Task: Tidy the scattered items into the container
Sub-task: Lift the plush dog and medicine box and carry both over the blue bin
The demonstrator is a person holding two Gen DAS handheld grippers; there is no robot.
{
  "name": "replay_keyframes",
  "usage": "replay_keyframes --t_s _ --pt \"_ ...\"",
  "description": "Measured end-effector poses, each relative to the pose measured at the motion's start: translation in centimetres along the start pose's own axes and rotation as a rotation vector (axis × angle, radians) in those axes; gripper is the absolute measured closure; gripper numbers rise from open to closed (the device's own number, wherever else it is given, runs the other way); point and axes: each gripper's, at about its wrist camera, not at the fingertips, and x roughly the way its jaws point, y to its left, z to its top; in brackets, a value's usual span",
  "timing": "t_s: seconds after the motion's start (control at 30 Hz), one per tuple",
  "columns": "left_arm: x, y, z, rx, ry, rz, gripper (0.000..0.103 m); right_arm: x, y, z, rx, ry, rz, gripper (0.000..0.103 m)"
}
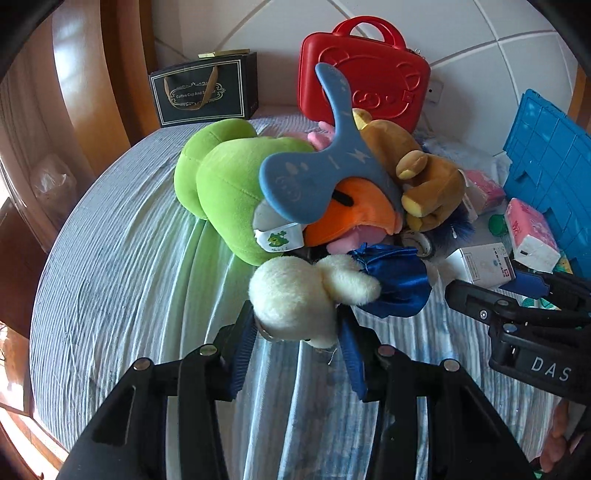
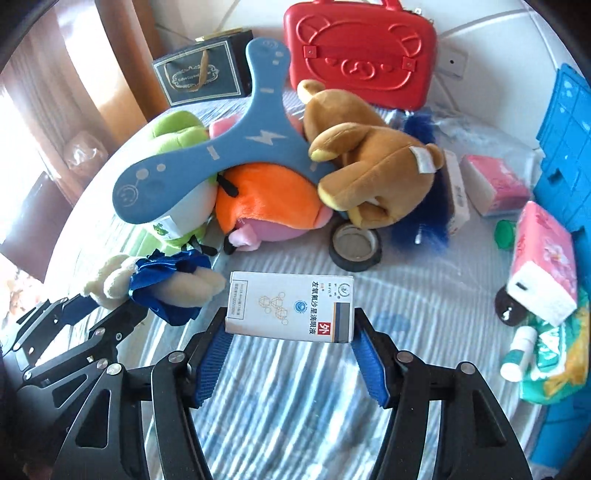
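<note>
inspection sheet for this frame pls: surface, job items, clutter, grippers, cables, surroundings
Surface: striped bedsheet, wrinkled.
Job's things: white box in right gripper; cream plush with blue satin in left gripper; blue crate at right.
Clutter: green plush, orange plush, brown bear, blue boomerang, tape roll, tissue packs, small bottle, green cap.
Grippers: both shut on their items.
Cables: nothing seen.
Surroundings: red case, dark gift bag, wooden furniture, white padded headboard.
</note>
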Motion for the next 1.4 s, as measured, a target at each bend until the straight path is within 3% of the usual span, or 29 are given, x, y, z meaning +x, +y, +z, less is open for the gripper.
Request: replay_keyframes --t_s 0.37,0.53,0.9,1.17,1.4 --pt "-7.9 -6.1 0.8 0.002 -0.097 0.024 0.06 -10.2 -4.8 -0.9 -0.041 -0.149 -0.015 0.04" --pt "-11.7 -8.2 1.2 0.053 -0.172 -0.016 0.06 -15.0 -5.9 -1.9 -0.013 -0.226 -0.034 0.04" --pt "-18.5 -13.6 1.3 0.169 -0.297 -0.157 0.06 -25.5 -9.0 -4.2 0.104 -0.377 -0.175 0.039" --pt "-22.5 -22.0 2.0 0.249 -0.364 -0.223 0.06 -32.4 -15.5 -7.6 0.188 -0.472 -0.281 0.039" --pt "-23.4 -34.0 1.7 0.281 -0.383 -0.261 0.06 -37.0 -26.1 -10.4 0.228 -0.506 -0.36 0.039"
